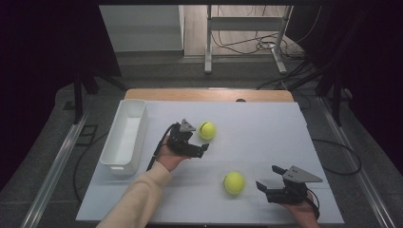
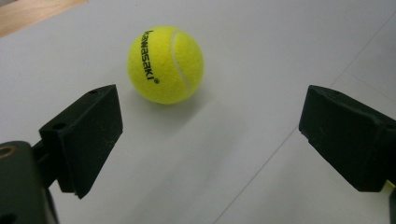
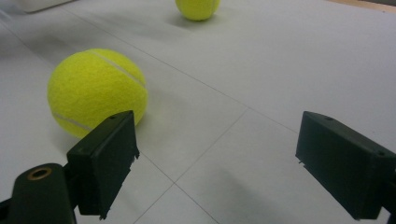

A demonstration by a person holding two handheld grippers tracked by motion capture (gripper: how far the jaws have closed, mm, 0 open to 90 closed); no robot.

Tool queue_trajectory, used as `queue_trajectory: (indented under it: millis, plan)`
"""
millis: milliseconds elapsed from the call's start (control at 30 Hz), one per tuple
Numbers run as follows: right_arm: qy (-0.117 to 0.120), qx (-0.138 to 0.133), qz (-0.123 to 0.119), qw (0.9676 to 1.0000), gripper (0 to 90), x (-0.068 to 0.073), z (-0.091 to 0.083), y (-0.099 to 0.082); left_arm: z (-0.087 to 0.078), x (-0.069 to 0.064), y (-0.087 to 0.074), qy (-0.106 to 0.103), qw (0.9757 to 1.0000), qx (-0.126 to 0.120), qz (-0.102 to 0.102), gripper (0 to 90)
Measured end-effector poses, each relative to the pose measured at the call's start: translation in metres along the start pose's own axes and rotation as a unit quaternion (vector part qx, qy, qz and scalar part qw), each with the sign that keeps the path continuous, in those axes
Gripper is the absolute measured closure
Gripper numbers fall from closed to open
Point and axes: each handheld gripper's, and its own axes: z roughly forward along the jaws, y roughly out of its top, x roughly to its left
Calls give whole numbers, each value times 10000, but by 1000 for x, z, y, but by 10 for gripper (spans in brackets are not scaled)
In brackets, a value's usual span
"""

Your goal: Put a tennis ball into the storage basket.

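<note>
Two yellow tennis balls lie on the white tabletop (image 1: pixel 266 137). The far ball (image 1: pixel 207 130) rests just beyond my left gripper (image 1: pixel 199 138), which is open and empty. In the left gripper view this ball (image 2: pixel 165 64), printed "kawasaki", sits ahead of the left gripper (image 2: pixel 210 116) and slightly toward its left jaw, untouched. The near ball (image 1: pixel 234 182) lies just left of my right gripper (image 1: pixel 267 176), also open. The right gripper view has the near ball (image 3: pixel 97 91) beside the left finger (image 3: pixel 105 158) of the right gripper (image 3: pixel 215 140), outside the gap, and the far ball (image 3: pixel 197 8) at the top.
A long white bin (image 1: pixel 141 128) stands empty at the table's left side, left of my left hand. The wooden table edge (image 1: pixel 209 94) runs along the back. Dark floor, cables and a metal frame (image 1: pixel 247 38) lie beyond the table.
</note>
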Motion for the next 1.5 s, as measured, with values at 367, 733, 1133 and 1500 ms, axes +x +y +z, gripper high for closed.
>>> queue_trajectory:
  millis: [367,733,1133,1500]
  plan:
    - [13,11,-14,10000,133,0,0,0,22,11,5,17,9999,154,-12,70]
    - [24,15,4,10000,134,0,1,-1,34,18,10,37,9998,204,-75,70]
    - [29,28,12,10000,133,0,1,-1,45,24,18,20,9995,221,-207,71]
    - [41,24,3,10000,134,0,1,-1,58,21,26,70,9993,350,-83,71]
